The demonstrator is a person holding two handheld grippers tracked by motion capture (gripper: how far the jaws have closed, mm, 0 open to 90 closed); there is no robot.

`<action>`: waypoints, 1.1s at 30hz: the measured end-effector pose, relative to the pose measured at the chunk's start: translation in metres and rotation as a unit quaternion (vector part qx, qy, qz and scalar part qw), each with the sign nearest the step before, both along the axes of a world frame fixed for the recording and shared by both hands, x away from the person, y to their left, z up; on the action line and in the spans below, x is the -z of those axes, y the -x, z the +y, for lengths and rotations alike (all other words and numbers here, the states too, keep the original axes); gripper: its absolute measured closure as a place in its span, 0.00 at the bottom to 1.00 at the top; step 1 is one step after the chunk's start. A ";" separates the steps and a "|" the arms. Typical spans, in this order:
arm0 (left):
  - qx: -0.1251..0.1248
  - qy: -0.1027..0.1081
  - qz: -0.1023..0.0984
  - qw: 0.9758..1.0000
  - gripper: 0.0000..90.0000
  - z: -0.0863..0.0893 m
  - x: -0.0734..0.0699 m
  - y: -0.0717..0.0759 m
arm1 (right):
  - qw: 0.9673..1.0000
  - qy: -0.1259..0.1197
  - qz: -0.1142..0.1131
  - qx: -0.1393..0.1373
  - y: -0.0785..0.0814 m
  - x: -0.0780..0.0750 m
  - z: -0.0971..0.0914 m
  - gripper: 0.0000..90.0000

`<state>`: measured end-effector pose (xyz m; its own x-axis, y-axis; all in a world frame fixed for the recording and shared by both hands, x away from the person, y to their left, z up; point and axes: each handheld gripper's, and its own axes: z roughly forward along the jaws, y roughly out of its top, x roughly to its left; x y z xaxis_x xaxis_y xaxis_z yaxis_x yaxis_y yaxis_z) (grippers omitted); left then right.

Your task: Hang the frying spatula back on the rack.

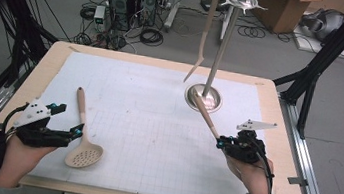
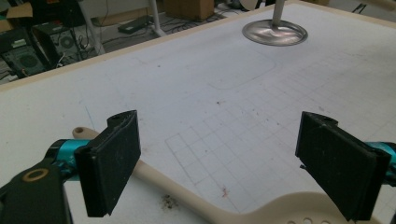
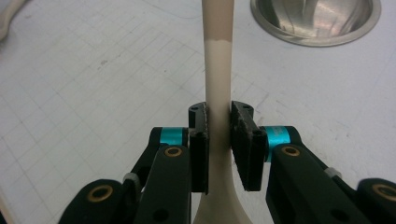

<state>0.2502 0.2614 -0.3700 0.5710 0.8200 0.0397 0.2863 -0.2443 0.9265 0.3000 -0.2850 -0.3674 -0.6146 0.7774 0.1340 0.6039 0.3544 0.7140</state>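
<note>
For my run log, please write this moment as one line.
right tool: shut on beige utensil, handle toward stand base | left tool: open over slotted spoon | spatula: hanging on stand

left tongs [image 2: 219,163] jaws wide apart | right tongs [image 3: 218,144] jaws clamped

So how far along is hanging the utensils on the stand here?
Done: one utensil hangs from the stand. In hand: the right gripper is shut on a second utensil's handle, near the stand's base. Left: the slotted spoon lies on the table by the open left gripper.
</note>
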 end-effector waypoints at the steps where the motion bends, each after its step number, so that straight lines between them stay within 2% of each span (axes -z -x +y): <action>1: 0.001 -0.001 0.000 1.000 0.16 0.000 0.000 0.000 | 1.000 -0.002 -0.002 0.002 0.000 -0.001 -0.003 0.86; 4: 0.001 0.000 0.000 1.000 0.16 0.000 0.000 0.000 | 1.000 -0.011 -0.006 0.011 0.000 -0.007 -0.011 0.86; 8: 0.006 -0.004 0.006 1.000 0.16 -0.001 0.000 0.000 | 1.000 -0.008 -0.015 0.016 0.001 -0.018 -0.018 0.86; 10: 0.012 -0.006 0.010 1.000 0.16 -0.002 0.001 0.000 | 1.000 -0.007 -0.019 0.019 0.001 -0.026 -0.020 0.86; 11: 0.013 -0.007 0.011 1.000 0.16 -0.002 0.001 0.000 | 0.999 0.000 -0.031 0.018 0.001 -0.032 -0.020 0.86; 20: 0.025 -0.005 0.015 1.000 0.15 -0.001 0.001 -0.001 | 0.998 0.012 -0.063 0.016 0.002 -0.071 -0.020 0.86; 29: 0.026 0.001 0.007 1.000 0.14 0.000 0.000 0.000 | 0.996 0.002 -0.089 0.022 0.005 -0.105 -0.020 0.86; 33: 0.025 0.001 0.007 1.000 0.13 0.000 0.000 0.000 | 0.995 0.005 -0.099 0.029 0.004 -0.120 -0.024 0.86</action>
